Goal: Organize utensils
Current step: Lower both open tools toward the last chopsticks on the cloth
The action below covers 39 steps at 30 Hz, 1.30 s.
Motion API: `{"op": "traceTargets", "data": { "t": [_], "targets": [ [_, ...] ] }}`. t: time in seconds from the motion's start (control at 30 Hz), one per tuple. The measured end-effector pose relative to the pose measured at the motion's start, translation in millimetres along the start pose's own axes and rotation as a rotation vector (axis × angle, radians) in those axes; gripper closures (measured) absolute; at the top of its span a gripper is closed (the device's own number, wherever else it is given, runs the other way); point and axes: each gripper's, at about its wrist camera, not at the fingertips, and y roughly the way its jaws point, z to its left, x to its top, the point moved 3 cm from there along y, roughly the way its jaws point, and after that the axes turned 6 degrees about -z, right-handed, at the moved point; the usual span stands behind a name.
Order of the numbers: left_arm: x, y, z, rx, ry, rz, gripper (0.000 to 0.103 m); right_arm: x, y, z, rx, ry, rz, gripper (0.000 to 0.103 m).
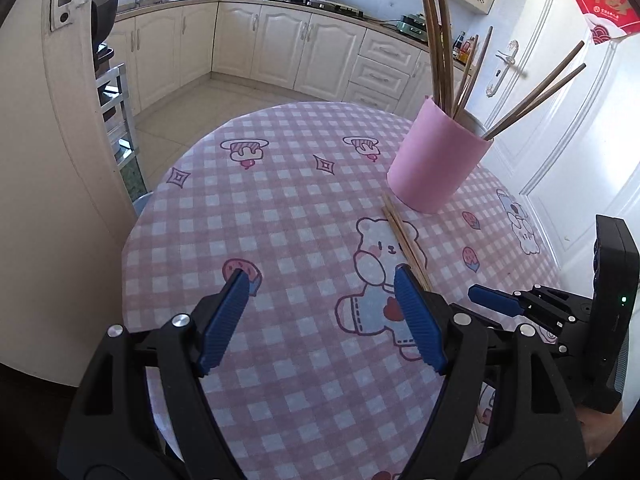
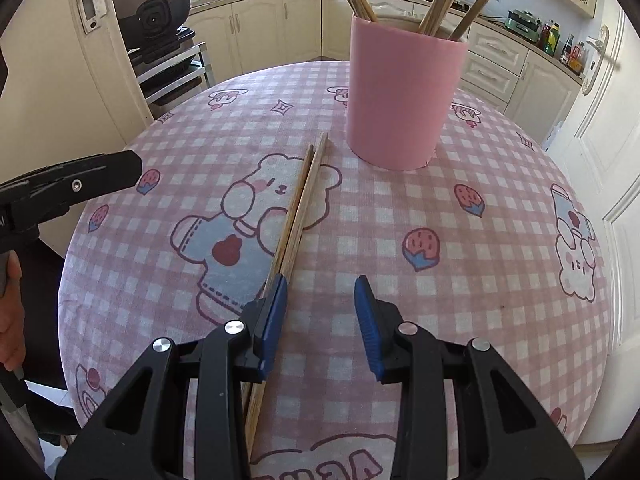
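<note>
1. Counting first: 1 pink cup (image 2: 404, 92) on the table (image 2: 500, 240), and 2 loose chopsticks (image 2: 304, 200) lying flat on the checked cloth, side by side and touching along most of their length. Their far tips end just beside the base of the cup.
2. Inside the cup I count roughly 8 more chopsticks (image 1: 438, 40) standing up and fanned out, but some overlap so don't hold me to that.
3. 2 grippers. The left gripper (image 1: 324, 280) has its fingers wide apart with nothing between them, just tablecloth.
4. The right gripper (image 2: 322, 284) has its fingers apart too, narrower, and nothing's clamped. The loose pair runs under its left finger (image 2: 274, 312), not in the gap.
5. Room to move: the table is round, and the cup sits toward the far side. Lots of bare cloth to the left of the loose pair and around both grippers. The table's right edge is close to a white door (image 2: 600, 140).
6. From the left camera the right gripper shows at the right edge, just beside the left one.
</note>
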Motion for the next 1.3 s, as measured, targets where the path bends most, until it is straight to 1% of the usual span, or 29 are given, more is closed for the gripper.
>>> {"op": "traceTargets", "data": {
  "t": [0.07, 0.23, 0.37, 0.5, 0.53, 0.6, 0.67, 0.83, 0.93, 0.97, 1.03, 1.07, 1.1, 1.2, 1.27, 1.3],
  "targets": [
    [-1, 2, -2, -0.005, 0.006, 0.008, 0.029, -1, -4, 4, 0.01, -0.01, 0.004, 0.07],
    [-5, 9, -3, -0.004, 0.011, 0.029, 0.029, -2, -6, 7, -0.014, -0.026, 0.012, 0.068],
    [-8, 12, -2, -0.002, 0.014, 0.042, 0.029, -5, -9, 4, 0.012, -0.021, 0.046, 0.066],
    [-9, 13, -1, 0.004, 0.014, 0.048, 0.029, -9, -13, 5, 0.008, -0.048, 0.064, 0.061],
    [-9, 13, -1, 0.004, 0.014, 0.049, 0.029, -9, -12, 6, 0.004, -0.05, 0.062, 0.061],
    [-10, 13, -3, 0.002, 0.015, 0.052, 0.029, -8, -10, 6, -0.011, -0.051, 0.051, 0.056],
    [-12, 14, -4, -0.003, 0.017, 0.059, 0.029, -5, -7, 5, -0.017, -0.037, 0.038, 0.054],
    [-14, 12, -4, -0.007, 0.034, 0.067, 0.029, -1, -4, -1, -0.011, -0.01, 0.035, 0.054],
    [-14, 11, -1, -0.005, 0.03, 0.067, 0.029, -5, -6, -4, -0.01, -0.008, 0.054, 0.054],
    [-13, 10, -1, -0.004, 0.028, 0.068, 0.029, -7, -6, -3, -0.003, -0.013, 0.074, 0.054],
    [-13, 9, 1, -0.002, 0.022, 0.068, 0.028, -12, -6, 1, -0.028, -0.05, 0.069, 0.053],
    [-13, 9, 1, -0.004, 0.019, 0.067, 0.028, -12, -6, 1, -0.032, -0.037, 0.06, 0.053],
    [-13, 10, 1, -0.006, 0.016, 0.068, 0.028, -12, -6, 2, -0.03, -0.024, 0.049, 0.053],
    [-12, 11, -1, -0.013, 0.013, 0.073, 0.028, -11, -4, 16, -0.004, -0.045, 0.026, 0.053],
    [-12, 12, -2, -0.018, 0.017, 0.077, 0.028, -8, -4, 27, 0.053, -0.051, 0.018, 0.054],
    [-13, 12, -2, -0.016, 0.017, 0.077, 0.028, -7, -4, 29, 0.059, -0.051, 0.008, 0.055]
  ]
}}
